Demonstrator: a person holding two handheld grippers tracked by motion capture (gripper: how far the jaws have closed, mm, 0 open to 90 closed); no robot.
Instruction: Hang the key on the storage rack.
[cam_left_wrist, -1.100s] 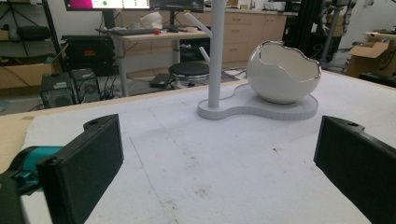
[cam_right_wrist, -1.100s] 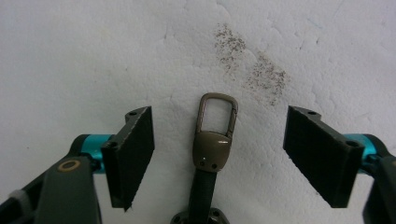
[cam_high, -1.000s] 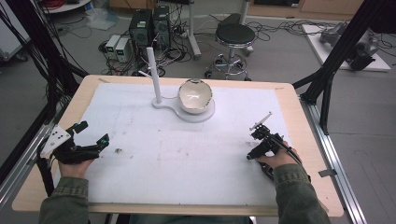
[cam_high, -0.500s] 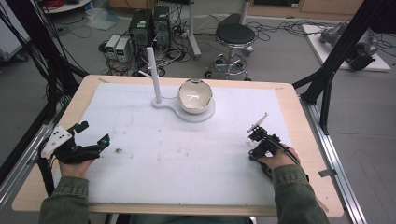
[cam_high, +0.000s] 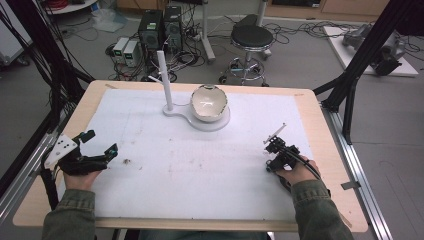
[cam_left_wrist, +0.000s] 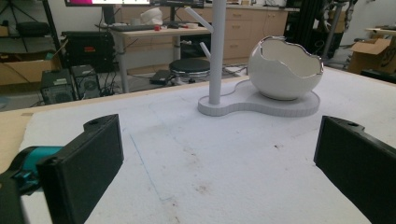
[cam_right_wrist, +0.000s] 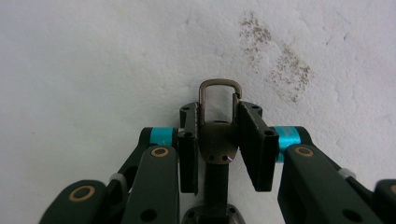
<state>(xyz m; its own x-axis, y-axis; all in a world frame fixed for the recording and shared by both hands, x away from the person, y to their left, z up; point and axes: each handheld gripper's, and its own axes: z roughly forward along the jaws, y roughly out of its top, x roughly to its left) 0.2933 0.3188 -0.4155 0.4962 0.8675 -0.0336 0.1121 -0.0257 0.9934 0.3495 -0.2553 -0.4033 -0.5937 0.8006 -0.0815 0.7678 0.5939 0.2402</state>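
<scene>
My right gripper (cam_high: 273, 159) points down at the white mat near the table's right side. Up close, my right gripper (cam_right_wrist: 218, 112) is shut on a small dark metal piece (cam_right_wrist: 215, 142) with a wire loop (cam_right_wrist: 220, 85) that sticks out past the fingertips, just above the mat. My left gripper (cam_high: 101, 142) rests open at the table's left side; in its own view my left gripper (cam_left_wrist: 219, 177) has nothing between its jaws. Ahead of it stand a white post (cam_left_wrist: 217, 51) and an egg-shaped white bowl (cam_left_wrist: 285, 70) on one shared white base (cam_left_wrist: 261, 102).
The post (cam_high: 165, 80) and bowl (cam_high: 209, 102) stand at the far middle of the white mat (cam_high: 200, 170). Brown stains (cam_right_wrist: 280, 60) mark the mat. Black frame legs (cam_high: 350, 85) flank the table; a stool (cam_high: 252, 37) and computers stand beyond it.
The right gripper's jaws have drawn together over the same spot on the mat. Both hands have stayed where they were.
</scene>
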